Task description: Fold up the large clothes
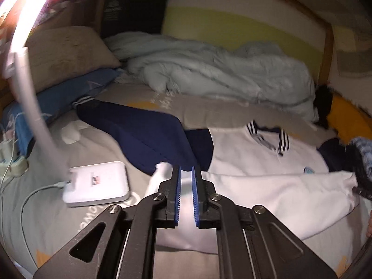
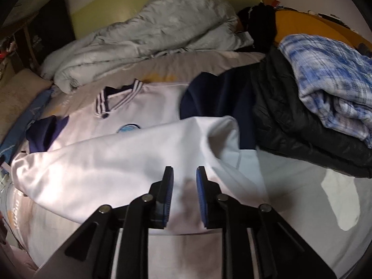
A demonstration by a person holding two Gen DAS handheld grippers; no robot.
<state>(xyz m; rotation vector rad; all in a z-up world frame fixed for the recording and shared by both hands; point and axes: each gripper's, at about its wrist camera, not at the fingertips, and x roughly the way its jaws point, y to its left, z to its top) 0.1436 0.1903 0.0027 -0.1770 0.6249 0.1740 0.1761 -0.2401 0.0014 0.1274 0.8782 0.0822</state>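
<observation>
A white sweatshirt [image 1: 267,162] with navy sleeves and a striped collar lies on the bed; it also shows in the right wrist view [image 2: 139,153]. Its lower hem is folded up over the chest. One navy sleeve [image 1: 139,134] stretches out to the left. My left gripper [image 1: 186,174] is nearly shut, with white fabric of the hem's left corner between its blue pads. My right gripper [image 2: 184,174] is open just above the folded white fabric, holding nothing. The other navy sleeve [image 2: 218,97] lies to the right.
A white box [image 1: 97,183] with a cable lies left of the sweatshirt. A crumpled pale duvet [image 1: 209,69] and pillows [image 1: 69,55] fill the back. A black jacket [image 2: 302,121] with a blue-white plaid cloth [image 2: 330,79] on top is stacked at right.
</observation>
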